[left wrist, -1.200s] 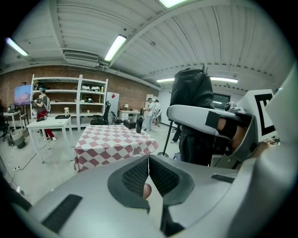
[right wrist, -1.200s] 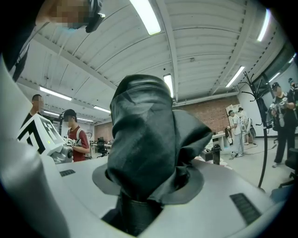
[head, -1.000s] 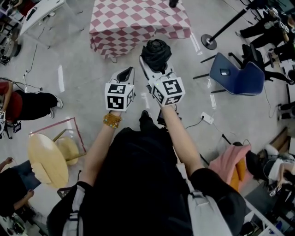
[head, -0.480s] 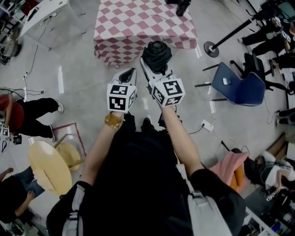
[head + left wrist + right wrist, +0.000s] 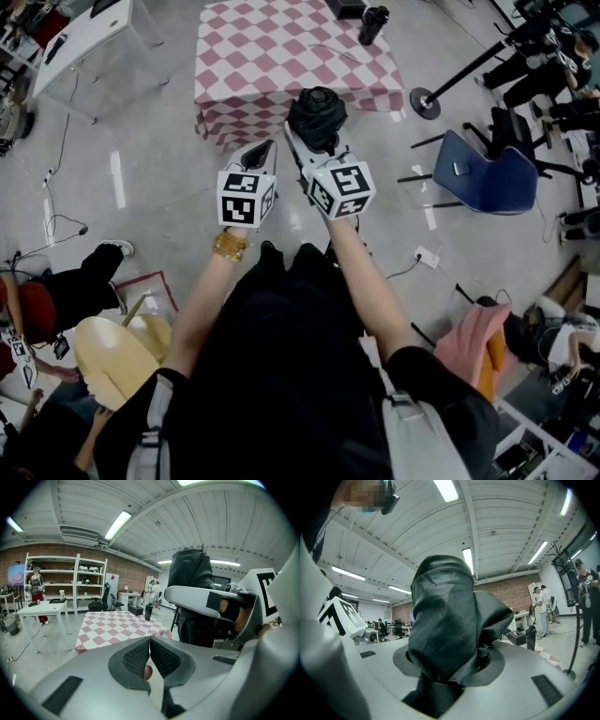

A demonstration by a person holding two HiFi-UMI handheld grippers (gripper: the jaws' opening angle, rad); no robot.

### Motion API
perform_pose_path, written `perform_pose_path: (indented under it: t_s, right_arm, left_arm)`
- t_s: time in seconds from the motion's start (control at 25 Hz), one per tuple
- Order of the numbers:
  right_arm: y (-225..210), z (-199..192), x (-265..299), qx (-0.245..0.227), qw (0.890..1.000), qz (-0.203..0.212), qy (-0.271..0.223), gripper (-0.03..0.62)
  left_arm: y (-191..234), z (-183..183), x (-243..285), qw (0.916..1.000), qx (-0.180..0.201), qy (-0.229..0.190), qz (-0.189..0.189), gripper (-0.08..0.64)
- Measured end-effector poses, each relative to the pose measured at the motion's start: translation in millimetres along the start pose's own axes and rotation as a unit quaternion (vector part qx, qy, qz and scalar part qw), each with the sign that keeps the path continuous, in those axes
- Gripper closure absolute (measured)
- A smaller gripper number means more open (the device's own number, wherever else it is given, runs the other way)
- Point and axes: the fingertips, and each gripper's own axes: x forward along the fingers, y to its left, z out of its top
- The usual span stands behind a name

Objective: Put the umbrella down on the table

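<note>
My right gripper (image 5: 317, 138) is shut on a folded black umbrella (image 5: 317, 111), which stands upright between its jaws and fills the right gripper view (image 5: 447, 625). It is carried over the floor, just short of the table with the pink-and-white checked cloth (image 5: 281, 61). My left gripper (image 5: 262, 153) hangs beside it on the left, its pads (image 5: 140, 657) pressed together with nothing between them. From the left gripper view the umbrella (image 5: 188, 571) rises at the right and the table (image 5: 112, 626) lies ahead.
A black bottle (image 5: 372, 23) and a dark box stand at the table's far side. A blue chair (image 5: 480, 169) and a stand's round base (image 5: 426, 101) are to the right. A white table (image 5: 84, 33) is at far left, a wooden stool (image 5: 111, 352) and seated people behind.
The checked table has slid down and closer in the head view as both grippers moved toward it together. The umbrella stays in the right gripper; the left stays shut.
</note>
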Motion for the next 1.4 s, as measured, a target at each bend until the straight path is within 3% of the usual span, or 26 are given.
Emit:
perform_pose_path:
  t_s: [0.24,0.92,1.4]
  right_arm:
    - [-20,1,28,0.005,1.000,0.005,0.007,0.397]
    - [-151,5,115,0.022,0.998,0.047,0.017,0.397]
    - [-176,5,183,0.023,0.999,0.037,0.019,0.397]
  left_arm:
    - [17,13,27,1.0000,-0.004,0.008,0.002,0.545]
    - [34,69,165,0.9983,-0.011,0.032,0.047,0.545]
    - [89,88,206,0.9989,-0.019,0.031,0.030,0.545]
